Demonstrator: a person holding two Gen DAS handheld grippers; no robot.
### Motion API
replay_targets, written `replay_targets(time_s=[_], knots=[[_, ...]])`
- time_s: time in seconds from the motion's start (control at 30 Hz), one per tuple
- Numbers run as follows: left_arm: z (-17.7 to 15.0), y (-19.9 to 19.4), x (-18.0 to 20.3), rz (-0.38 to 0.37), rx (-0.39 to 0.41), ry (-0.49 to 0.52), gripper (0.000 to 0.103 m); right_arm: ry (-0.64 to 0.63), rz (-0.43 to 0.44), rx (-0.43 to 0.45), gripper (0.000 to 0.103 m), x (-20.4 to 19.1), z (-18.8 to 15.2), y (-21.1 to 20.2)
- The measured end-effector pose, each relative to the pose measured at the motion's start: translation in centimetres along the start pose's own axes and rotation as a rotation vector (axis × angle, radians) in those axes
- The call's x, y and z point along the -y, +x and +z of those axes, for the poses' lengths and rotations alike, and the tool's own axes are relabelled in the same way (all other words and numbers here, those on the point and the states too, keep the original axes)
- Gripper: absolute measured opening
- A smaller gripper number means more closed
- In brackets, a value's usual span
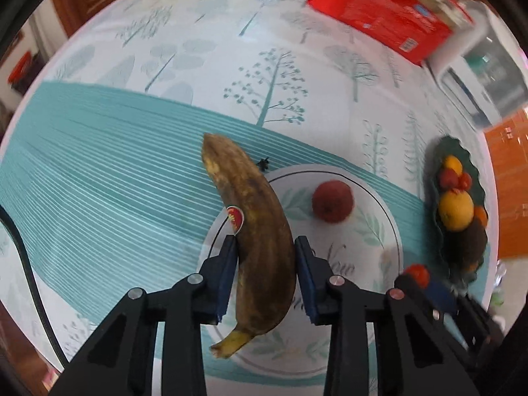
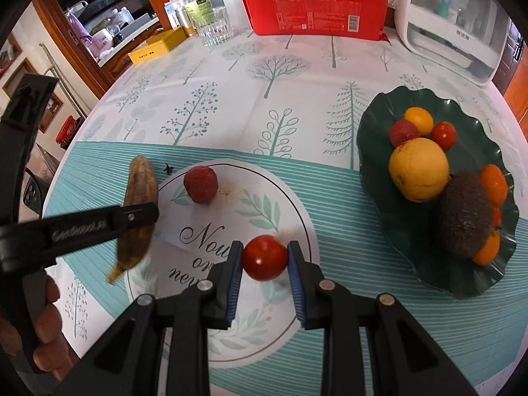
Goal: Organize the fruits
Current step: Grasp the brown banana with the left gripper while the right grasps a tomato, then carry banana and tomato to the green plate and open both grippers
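Fruit is in both claws over the round white placemat with its leaf sprigs and script lettering. The left gripper is clamped around the lower half of a brown, overripe banana, which looks lifted above the placemat's left edge; its skin looks soft and bruised, so a light squeeze at mid-body, away from the limp stem, seems the safest hold. The right gripper is closed on a small glossy red tomato, above the placemat's near side; it is smooth and thin-skinned, likely to slip or split if pinched hard. A dark red rough-skinned fruit rests on the placemat's far left part. Right of the placemat, a dark green wavy-edged plate holds other fruit. The placemat script starts "Nou"; the left gripper's arm reads roughly "GenRobot.AI"; the banana carries a red sticker, unreadable.
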State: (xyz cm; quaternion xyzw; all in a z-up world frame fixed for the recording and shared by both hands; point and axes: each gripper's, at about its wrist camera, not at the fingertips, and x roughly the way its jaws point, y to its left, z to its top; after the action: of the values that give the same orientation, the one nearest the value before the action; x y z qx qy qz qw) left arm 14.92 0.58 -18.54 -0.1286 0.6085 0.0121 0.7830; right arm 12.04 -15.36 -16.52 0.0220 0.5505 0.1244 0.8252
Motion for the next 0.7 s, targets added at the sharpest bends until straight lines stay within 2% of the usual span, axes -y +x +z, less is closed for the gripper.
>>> replay_targets(time_s=[0.17,0.3,0.43,0.7], knots=[[-0.9,-1.7,0.9,-0.024,0.032,0.088,0.032,-0.003,0.005,0.016,0.027,0.1,-0.5,-0.9],[-1.8,-1.6,0.8,-0.036,0.008,0.096,0.032,0.003,0.006,0.021,0.027,0.4,-1.1,-1.5],[-2.2,-2.1,0.7,-0.054,0.017,0.098,0.032,0.01,0.006,0.03,0.027,0.7,-1.8,-2.2],[-2.4,-5.5,2.6,-0.1,0.099,0.17,0.032,0.039,0.005,0.063,0.027,1.6,-2.5,-3.9]])
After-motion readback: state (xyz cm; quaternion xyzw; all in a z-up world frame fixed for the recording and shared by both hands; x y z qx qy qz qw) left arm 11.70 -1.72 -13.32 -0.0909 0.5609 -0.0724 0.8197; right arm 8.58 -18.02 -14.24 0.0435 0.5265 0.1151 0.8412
